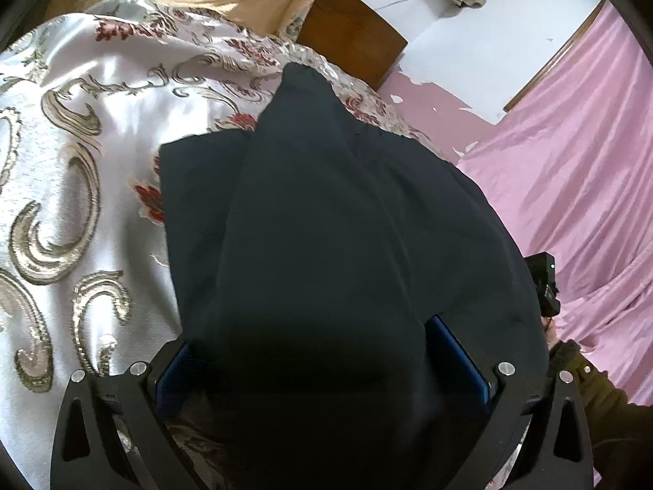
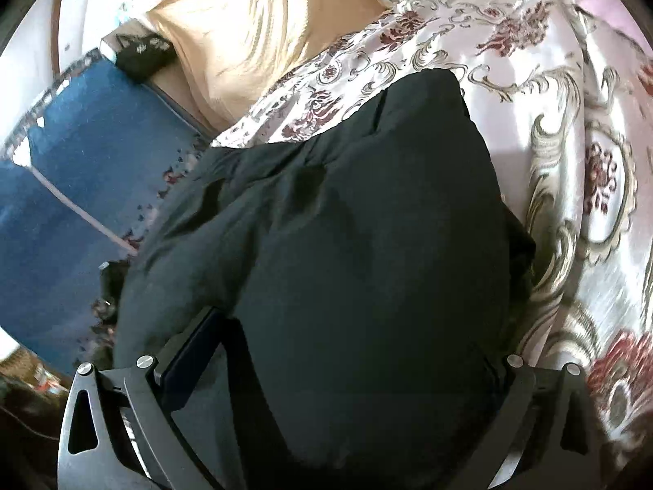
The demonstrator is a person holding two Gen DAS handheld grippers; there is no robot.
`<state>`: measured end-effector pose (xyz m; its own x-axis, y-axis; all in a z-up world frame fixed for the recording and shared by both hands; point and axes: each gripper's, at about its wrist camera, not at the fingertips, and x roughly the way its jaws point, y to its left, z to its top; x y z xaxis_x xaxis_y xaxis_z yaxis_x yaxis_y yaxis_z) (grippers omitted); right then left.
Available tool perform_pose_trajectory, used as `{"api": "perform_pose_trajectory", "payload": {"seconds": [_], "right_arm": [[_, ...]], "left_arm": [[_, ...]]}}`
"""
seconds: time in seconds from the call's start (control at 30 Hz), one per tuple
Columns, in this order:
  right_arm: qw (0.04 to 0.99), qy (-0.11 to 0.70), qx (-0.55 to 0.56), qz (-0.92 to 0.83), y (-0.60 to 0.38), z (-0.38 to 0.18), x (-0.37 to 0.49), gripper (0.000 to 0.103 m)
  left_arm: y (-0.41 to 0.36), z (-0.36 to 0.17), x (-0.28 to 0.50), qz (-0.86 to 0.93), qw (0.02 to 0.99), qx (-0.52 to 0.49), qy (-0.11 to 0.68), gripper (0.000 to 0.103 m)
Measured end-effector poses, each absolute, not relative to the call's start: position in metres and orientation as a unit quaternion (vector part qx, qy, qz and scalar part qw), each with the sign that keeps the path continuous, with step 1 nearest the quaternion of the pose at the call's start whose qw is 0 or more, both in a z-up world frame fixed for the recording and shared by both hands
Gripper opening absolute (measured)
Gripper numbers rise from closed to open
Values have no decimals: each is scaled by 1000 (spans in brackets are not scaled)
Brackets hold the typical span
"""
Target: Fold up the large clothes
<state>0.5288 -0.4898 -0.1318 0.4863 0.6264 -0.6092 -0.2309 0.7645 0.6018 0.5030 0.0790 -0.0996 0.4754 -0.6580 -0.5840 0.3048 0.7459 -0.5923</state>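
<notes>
Your left gripper (image 1: 322, 371) has its jaws spread wide, with the dark garment (image 1: 326, 224) bunched between them; whether they pinch it you cannot tell. The garment lies on the bed's floral bedspread (image 1: 81, 163), already doubled into layers, so folding looks partly done. Your right gripper (image 2: 338, 367) sits likewise, grip unclear. No readable labels or writing.

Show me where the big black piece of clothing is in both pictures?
Left wrist view: the big black piece of clothing fills the middle, running from the left claw up toward the top.
Right wrist view: it fills the middle and bottom, bunched around the right claw.
Shared landmark: the shiny white bedspread with red flowers and grey swirls lies under it.
</notes>
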Motion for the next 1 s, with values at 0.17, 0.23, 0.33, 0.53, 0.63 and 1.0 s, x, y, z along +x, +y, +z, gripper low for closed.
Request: {"api": "perform_pose_trajectory", "payload": {"seconds": [0.17, 0.23, 0.33, 0.53, 0.63, 1.0], "right_arm": [[829, 455, 234, 227, -488, -134, 528, 102], [831, 469, 221, 200, -482, -131, 529, 102], [839, 478, 199, 168, -471, -125, 528, 93], [855, 463, 201, 122, -463, -110, 517, 53], [858, 456, 212, 106, -467, -102, 512, 39], [881, 417, 199, 102, -466, -39, 485, 13]], "left_arm": [[69, -94, 508, -275, 820, -203, 459, 103], [64, -91, 507, -263, 824, -191, 464, 98], [56, -82, 502, -234, 835, -170, 468, 83], [43, -59, 495, -180, 856, -135, 465, 50], [38, -46, 489, -167, 867, -114, 455, 36], [25, 9, 461, -146, 890, -61, 427, 19]]}}
